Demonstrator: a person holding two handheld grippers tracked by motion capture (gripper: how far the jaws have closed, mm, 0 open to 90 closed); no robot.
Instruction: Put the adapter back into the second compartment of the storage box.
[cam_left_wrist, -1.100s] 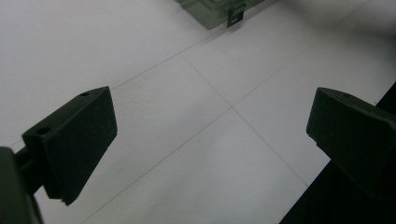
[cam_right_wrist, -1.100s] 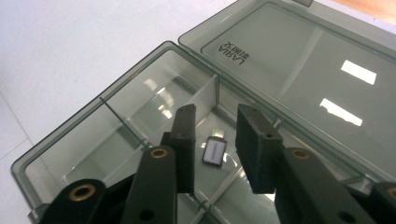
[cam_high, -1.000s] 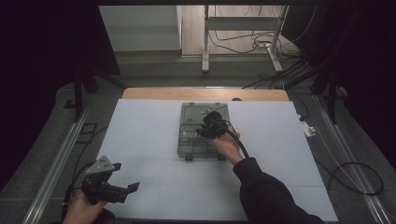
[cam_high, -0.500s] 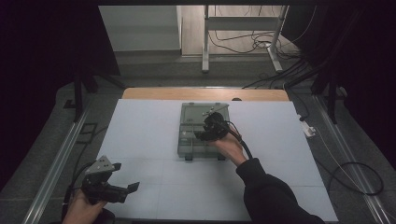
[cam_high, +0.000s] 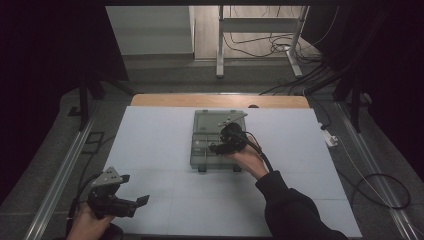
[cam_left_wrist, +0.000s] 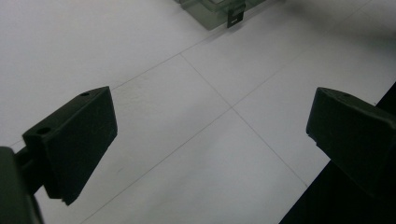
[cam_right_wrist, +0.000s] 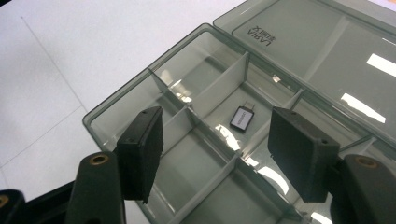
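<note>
1. In the high view we see a clear grey compartment box (cam_high: 210, 137) at the centre of the frame, resting on a white table (cam_high: 150, 135), with its lid (cam_high: 217, 120) folded back toward the top of the frame.
2. The right gripper (cam_high: 220, 146) hovers over the box at mid-frame, held by the right hand (cam_high: 246, 159), whose dark sleeve (cam_high: 290, 210) enters from the lower right.
3. In the right gripper view its jaws stand released, wide apart and holding nothing, above the box's dividers (cam_right_wrist: 219, 88).
4. Between those jaws, near the middle of that frame, we find a small USB adapter (cam_right_wrist: 242, 117) lying flat in one inner compartment.
5. The left gripper (cam_high: 131, 204) sits at the lower left of the high view, well apart from the box.
6. In the left gripper view its jaws are spread and empty over bare table, with a corner of the box at the top edge.
</note>
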